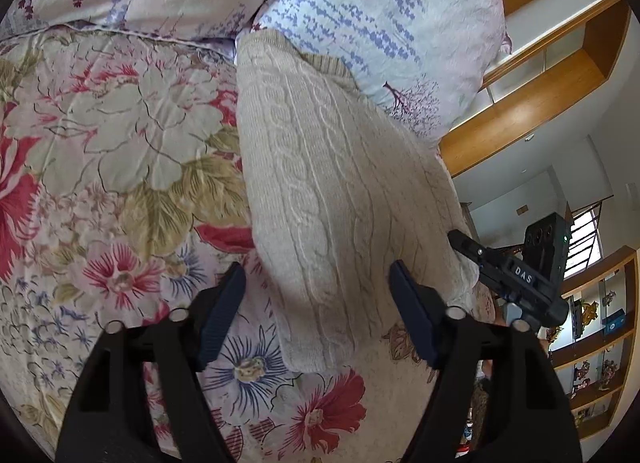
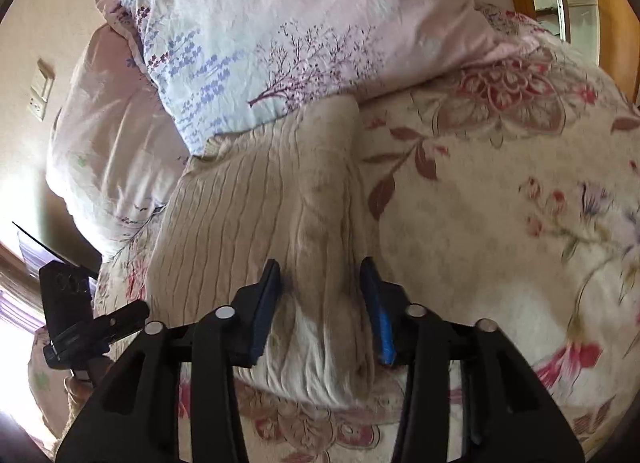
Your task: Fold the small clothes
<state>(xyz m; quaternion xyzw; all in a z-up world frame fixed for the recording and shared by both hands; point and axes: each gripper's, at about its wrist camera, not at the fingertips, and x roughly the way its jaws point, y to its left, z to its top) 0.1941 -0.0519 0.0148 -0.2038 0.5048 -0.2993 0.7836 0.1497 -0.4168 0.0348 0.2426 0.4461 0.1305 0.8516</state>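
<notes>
A beige cable-knit sweater [image 1: 320, 191] lies on a floral bedspread, its far end against a pillow. My left gripper [image 1: 316, 283] is open, its fingers standing either side of the sweater's near end without gripping it. In the right wrist view the sweater [image 2: 248, 207] has a raised fold running toward me. My right gripper [image 2: 322, 283] straddles that fold with its jaws partly apart, the fold bunched between the pads. The right gripper body [image 1: 520, 275] shows at the sweater's right edge in the left wrist view. The left gripper body [image 2: 88, 315] shows at lower left in the right wrist view.
The floral bedspread [image 1: 120, 167] covers the bed. A pale pillow with purple print [image 1: 380, 23] and a pink pillow [image 2: 112, 143] lie at the sweater's far end. Wooden shelves with figurines [image 1: 596, 343] stand to the right of the bed.
</notes>
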